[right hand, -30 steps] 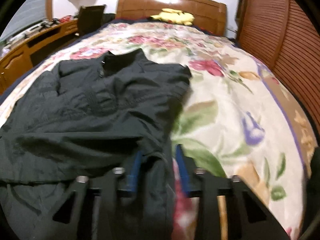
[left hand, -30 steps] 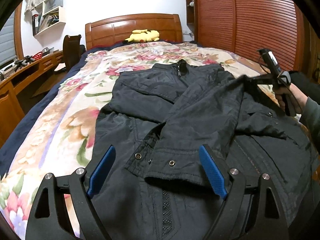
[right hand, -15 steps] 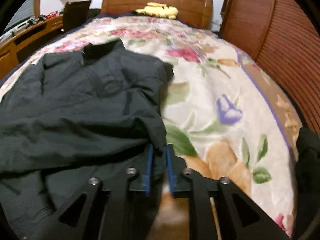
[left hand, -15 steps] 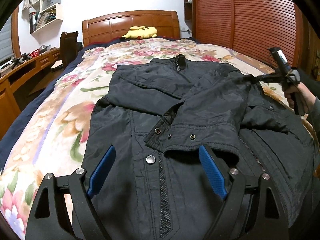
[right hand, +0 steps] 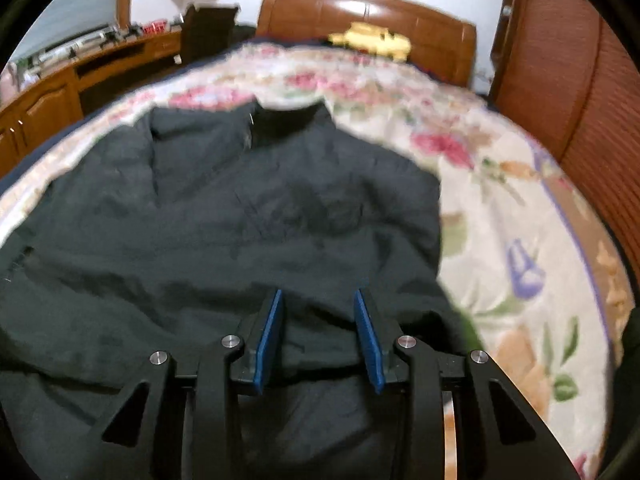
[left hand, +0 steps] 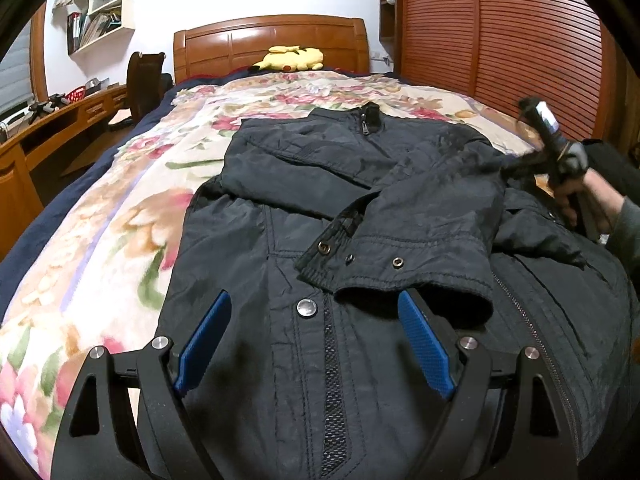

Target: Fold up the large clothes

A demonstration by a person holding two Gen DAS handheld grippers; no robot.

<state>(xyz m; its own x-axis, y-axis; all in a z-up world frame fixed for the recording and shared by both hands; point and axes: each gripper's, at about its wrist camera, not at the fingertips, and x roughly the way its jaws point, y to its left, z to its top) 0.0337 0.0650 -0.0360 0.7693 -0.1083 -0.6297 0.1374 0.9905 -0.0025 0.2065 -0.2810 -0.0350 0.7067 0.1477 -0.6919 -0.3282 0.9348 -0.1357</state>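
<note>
- Jacket (left hand: 304, 208) lay flat on bed (left hand: 120, 216), collar twd headboard, one sleeve (left hand: 416, 240) folded across front.
- L claw (left hand: 316, 336) wide apart over hem, gripping nothing.
- R claw (right hand: 320, 332) had just been opening; fabric betw pads, not pinched.

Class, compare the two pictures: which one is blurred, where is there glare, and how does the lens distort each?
Left wrist view: sharp on the jacket, only the right gripper smeared. Right wrist view: blurred throughout, with glare on the headboard. Both views: fisheye bending, dark rounded corners.
</note>
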